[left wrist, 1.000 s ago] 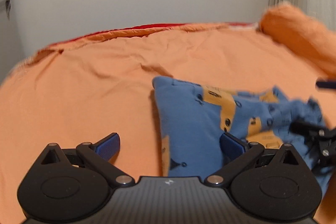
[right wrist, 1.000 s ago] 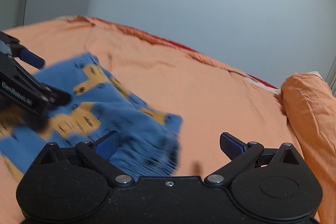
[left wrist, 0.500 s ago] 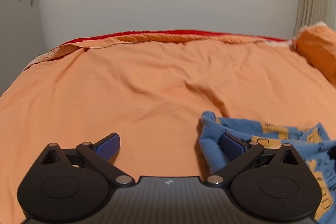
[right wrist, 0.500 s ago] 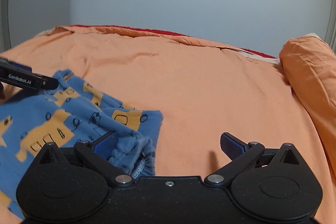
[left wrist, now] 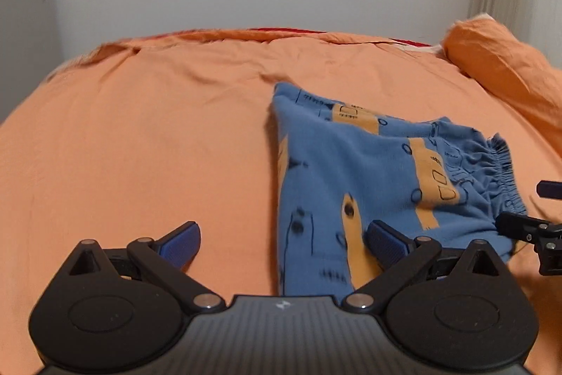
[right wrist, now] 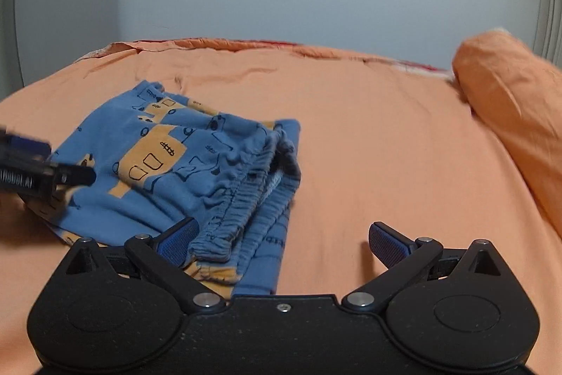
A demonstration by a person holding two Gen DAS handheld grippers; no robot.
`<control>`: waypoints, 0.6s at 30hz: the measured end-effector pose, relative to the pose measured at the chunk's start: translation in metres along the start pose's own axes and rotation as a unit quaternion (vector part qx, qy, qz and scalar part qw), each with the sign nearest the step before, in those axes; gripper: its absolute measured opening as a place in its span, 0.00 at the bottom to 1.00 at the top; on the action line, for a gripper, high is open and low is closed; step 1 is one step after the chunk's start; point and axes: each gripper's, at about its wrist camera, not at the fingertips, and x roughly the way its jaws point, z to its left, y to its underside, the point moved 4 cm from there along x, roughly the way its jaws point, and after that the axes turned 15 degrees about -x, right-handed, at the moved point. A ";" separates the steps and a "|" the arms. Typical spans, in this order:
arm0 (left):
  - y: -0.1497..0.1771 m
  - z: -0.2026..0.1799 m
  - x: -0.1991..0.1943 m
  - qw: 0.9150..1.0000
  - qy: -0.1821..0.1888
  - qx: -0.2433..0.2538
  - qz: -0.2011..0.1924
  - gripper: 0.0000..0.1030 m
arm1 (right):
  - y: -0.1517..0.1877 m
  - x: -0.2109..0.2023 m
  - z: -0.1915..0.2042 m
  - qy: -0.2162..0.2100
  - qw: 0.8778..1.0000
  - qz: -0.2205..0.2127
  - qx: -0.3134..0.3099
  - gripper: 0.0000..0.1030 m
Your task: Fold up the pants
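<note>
Now both wide open, gripping nothing: left gripper point(left wrist: 282, 243) over the orange bedsheet point(left wrist: 140, 146), right gripper point(right wrist: 282, 243) likewise. Folded blue pants point(left wrist: 354, 164) flat on the sheet, under the left gripper's right finger point(left wrist: 386, 243) and the right gripper's left finger point(right wrist: 177, 241), waistband point(right wrist: 242, 195) bunched nearest the latter. Orange pillow point(right wrist: 509, 94) far right.

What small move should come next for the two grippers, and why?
Probably draw both back. The left gripper and right gripper stand open, holding nothing, and the pants already lie folded in a compact stack on the bed.
</note>
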 end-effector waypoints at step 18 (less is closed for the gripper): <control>0.013 0.003 -0.020 1.000 -0.010 0.019 0.012 1.00 | 0.009 -0.039 -0.009 0.009 0.999 -0.023 0.023 0.99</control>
